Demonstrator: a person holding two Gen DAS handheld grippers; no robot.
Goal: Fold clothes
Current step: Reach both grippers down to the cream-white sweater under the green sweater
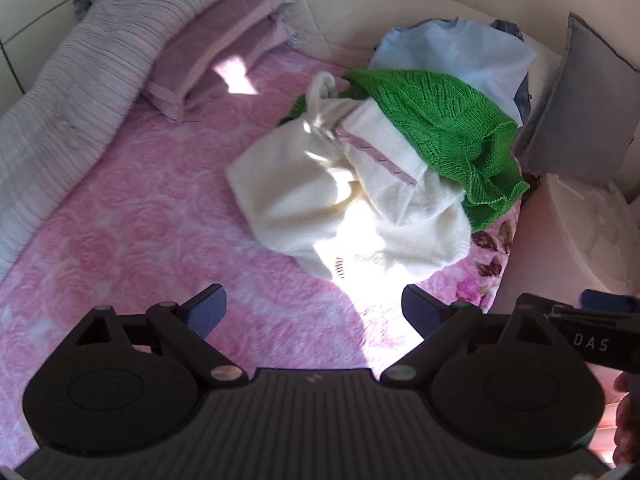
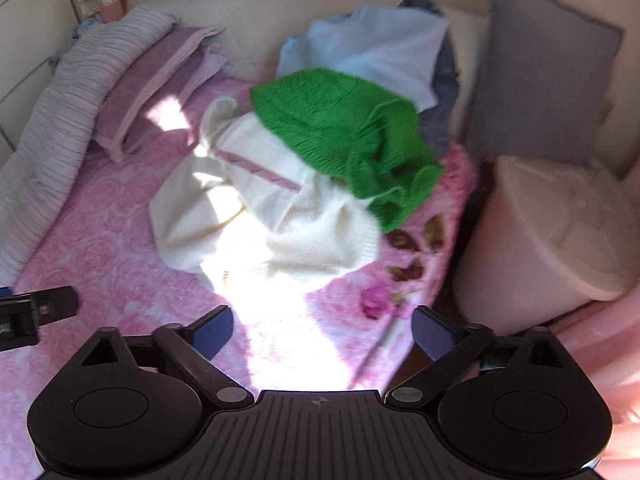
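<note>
A heap of clothes lies on a pink rose-patterned bedspread [image 1: 140, 220] [image 2: 104, 256]. Nearest is a crumpled cream garment [image 1: 352, 208] [image 2: 256, 216] with a mauve trim. A green knit sweater [image 1: 444, 128] [image 2: 348, 136] lies over its far side, and a pale blue garment [image 1: 460, 52] [image 2: 372, 44] sits behind with denim under it. My left gripper [image 1: 312, 312] is open above the bedspread, short of the cream garment, holding nothing. My right gripper [image 2: 322, 332] is open too, near the bed's right edge, also empty.
A folded mauve towel [image 1: 216, 48] [image 2: 152, 84] and a striped grey blanket [image 1: 72, 92] [image 2: 52, 120] lie at the left. A grey cushion [image 1: 580, 100] [image 2: 540, 80] and a white bin [image 1: 572, 232] [image 2: 548, 232] stand right of the bed. A hand [image 1: 626, 412] shows at the right edge.
</note>
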